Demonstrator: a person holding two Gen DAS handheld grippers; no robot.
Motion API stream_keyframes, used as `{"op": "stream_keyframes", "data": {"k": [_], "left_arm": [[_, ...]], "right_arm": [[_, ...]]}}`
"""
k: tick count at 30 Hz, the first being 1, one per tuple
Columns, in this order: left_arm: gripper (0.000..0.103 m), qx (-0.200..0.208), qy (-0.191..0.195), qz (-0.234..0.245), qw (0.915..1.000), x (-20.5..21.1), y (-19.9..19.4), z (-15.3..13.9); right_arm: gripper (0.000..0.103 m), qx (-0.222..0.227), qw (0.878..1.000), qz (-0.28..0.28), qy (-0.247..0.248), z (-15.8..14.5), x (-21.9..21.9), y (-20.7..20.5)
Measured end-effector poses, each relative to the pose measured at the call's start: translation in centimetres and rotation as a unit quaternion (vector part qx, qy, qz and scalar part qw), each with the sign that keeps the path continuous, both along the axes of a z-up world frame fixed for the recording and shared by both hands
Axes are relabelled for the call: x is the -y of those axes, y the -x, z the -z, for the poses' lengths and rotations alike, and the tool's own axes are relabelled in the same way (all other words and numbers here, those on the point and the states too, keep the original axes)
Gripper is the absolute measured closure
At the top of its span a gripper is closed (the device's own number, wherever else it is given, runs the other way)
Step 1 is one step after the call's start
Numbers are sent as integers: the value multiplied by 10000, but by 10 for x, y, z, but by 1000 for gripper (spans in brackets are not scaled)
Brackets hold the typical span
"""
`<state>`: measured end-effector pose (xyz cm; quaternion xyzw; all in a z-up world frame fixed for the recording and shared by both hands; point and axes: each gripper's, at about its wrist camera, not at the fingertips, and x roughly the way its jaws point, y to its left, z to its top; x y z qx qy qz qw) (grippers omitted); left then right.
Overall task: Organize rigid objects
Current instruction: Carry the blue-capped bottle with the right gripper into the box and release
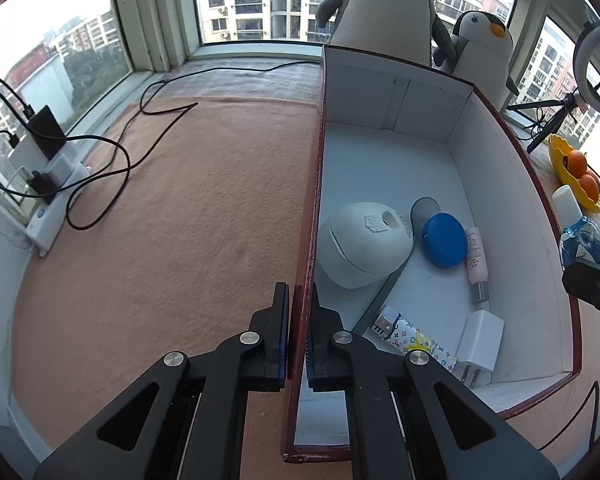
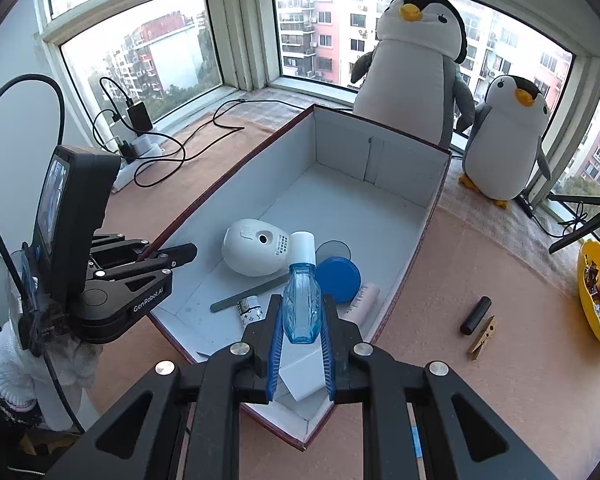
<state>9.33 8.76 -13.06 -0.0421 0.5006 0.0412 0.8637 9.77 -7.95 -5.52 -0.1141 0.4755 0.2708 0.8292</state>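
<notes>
Left view: my left gripper (image 1: 299,336) has its jaws pinching the box (image 1: 500,184) wall, steadying it.
Right view: my right gripper (image 2: 300,344) jaws clamp the blue bottle (image 2: 301,304) above the box.
Handling: probably light, slick plastic; I'd grip mid-body.

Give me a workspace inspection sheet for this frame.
Surface: tan cloth.
Job's things: box holds white case, blue lid, tube, charger, lighter.
Clutter: black cylinder and clothespin outside the box.
Grippers: left gripper clamps the box wall; right gripper holds blue bottle.
Cables: black cables by power strip.
Surroundings: plush penguins, fruit bowl.
</notes>
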Motion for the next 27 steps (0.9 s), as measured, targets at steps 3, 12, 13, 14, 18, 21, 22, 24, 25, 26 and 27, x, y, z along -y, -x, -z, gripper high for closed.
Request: {"op": "stream_keyframes", "data": {"k": [3,12,13,14,18,21,22,24,25,26,27], "left_arm": [[98,-5,0,10,10000,0,0,1],[98,-13,-11,18,10000,0,0,1],[98,-17,-12,17,10000,0,0,1],[98,-15,-5,17,10000,0,0,1],[98,-19,-12,16,10000,0,-1,1],[98,-27,-18,14,10000,0,-1,1],[98,-30,-21,12,10000,0,0,1],[97,-34,-24,11,10000,0,-1,1],[98,-36,-27,11,10000,0,-1,1],[97,-34,-29,13,10000,0,-1,1],[98,-37,-33,12,10000,0,-1,1]], "right_arm": [[88,-23,10000,-7,31,2,-6,0],[87,-41,9999,-54,102,7,-15,-1],[87,-43,9999,-69,108,8,-16,-1],[87,-34,9999,-76,121,8,-17,0],[84,8,9998,-111,146,8,-18,1],[68,91,9998,-99,140,6,-18,2],[65,124,9998,-95,143,5,-18,2],[60,160,9997,-100,148,4,-18,2],[60,174,9997,-104,152,3,-18,2],[58,195,9996,-102,157,3,-18,2],[56,217,9996,-97,163,2,-18,3]]}}
